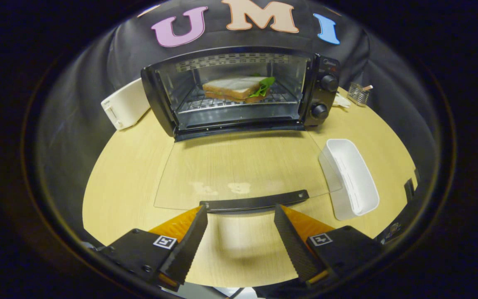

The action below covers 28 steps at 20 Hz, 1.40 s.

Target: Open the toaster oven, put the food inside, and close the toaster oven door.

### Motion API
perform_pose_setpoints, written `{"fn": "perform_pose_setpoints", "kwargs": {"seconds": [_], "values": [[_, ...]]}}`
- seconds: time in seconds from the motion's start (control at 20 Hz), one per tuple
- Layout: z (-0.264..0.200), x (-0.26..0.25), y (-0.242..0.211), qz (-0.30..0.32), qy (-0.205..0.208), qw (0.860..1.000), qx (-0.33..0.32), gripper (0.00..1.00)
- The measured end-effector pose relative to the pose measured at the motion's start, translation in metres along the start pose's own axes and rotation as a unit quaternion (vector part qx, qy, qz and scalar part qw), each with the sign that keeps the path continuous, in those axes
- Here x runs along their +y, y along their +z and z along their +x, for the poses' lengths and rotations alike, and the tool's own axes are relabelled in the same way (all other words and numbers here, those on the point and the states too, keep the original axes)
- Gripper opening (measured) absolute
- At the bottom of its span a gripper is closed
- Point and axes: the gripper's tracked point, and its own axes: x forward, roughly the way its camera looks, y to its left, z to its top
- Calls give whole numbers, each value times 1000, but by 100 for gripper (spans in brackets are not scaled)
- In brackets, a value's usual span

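In the upper middle, toaster oven [239, 91] open, sandwich [239, 88] already on its rack. Below it, glass door [239, 170] down flat, not yet closed. Gripper [241, 211] fingers apart, empty, at the door handle [255, 202].

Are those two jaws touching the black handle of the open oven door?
Cannot tell. In the gripper view the open gripper has its tips right at the door handle, one near each end, but no plain gap or contact shows.
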Motion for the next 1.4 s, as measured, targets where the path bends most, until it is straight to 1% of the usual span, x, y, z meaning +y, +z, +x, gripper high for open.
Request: {"fn": "perform_pose_setpoints", "kwargs": {"seconds": [0.15,0.35,0.4,0.55,0.7,0.8,0.95,1.15,1.4], "values": [[-2,2,5,-4,2,1000,4,99],[-13,4,-19,-4,-3,999,34,100],[-13,4,-21,-1,-5,999,31,100],[-3,1,-15,-4,-20,1000,18,100],[9,1,-16,-19,-16,999,30,99],[5,1,-12,-29,-12,999,27,99],[-4,1,-1,-49,-12,999,18,99],[-24,3,27,-37,-12,999,-10,99],[-44,8,76,-28,-7,998,-49,99]]}}
